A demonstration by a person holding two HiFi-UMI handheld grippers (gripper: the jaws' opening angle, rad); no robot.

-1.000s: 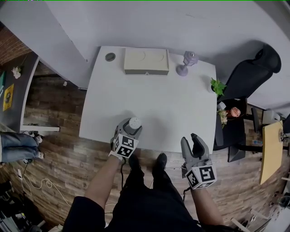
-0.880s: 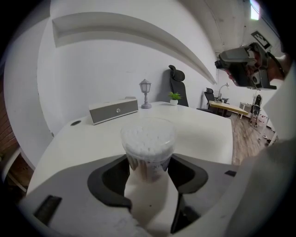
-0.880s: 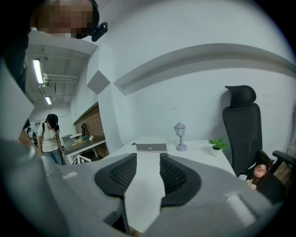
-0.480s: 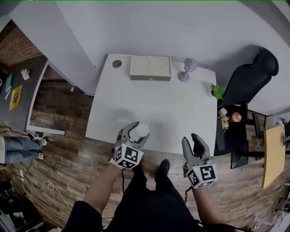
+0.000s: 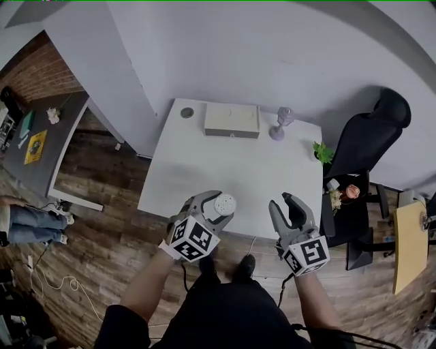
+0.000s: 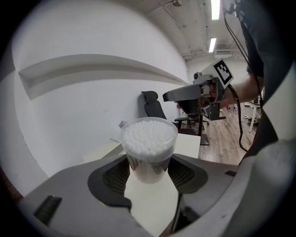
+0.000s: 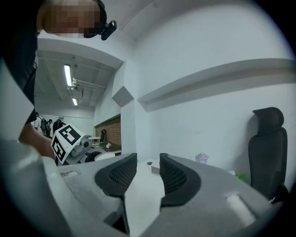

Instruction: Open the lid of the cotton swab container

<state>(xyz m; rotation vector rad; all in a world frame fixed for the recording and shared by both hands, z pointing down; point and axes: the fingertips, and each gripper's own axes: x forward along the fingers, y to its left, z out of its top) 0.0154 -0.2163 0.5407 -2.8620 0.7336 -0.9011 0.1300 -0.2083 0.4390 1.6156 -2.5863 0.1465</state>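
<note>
Clear cotton swab container (image 6: 149, 146) stood upright, clamped by left gripper (image 5: 219, 205); right gripper (image 5: 283, 203), parted and empty, hovered to its right.

This looks like an office or open-plan workroom. A white desk (image 5: 225, 170) stands against a plain white wall, with a black high-backed office chair (image 5: 368, 136) beside it and a small potted plant (image 5: 322, 151) near its edge. The floor (image 5: 102, 238) is wood-look planking. Long strip lights (image 6: 215, 8) run along an exposed ceiling, and a brick wall (image 5: 44, 71) shows further off.
</note>
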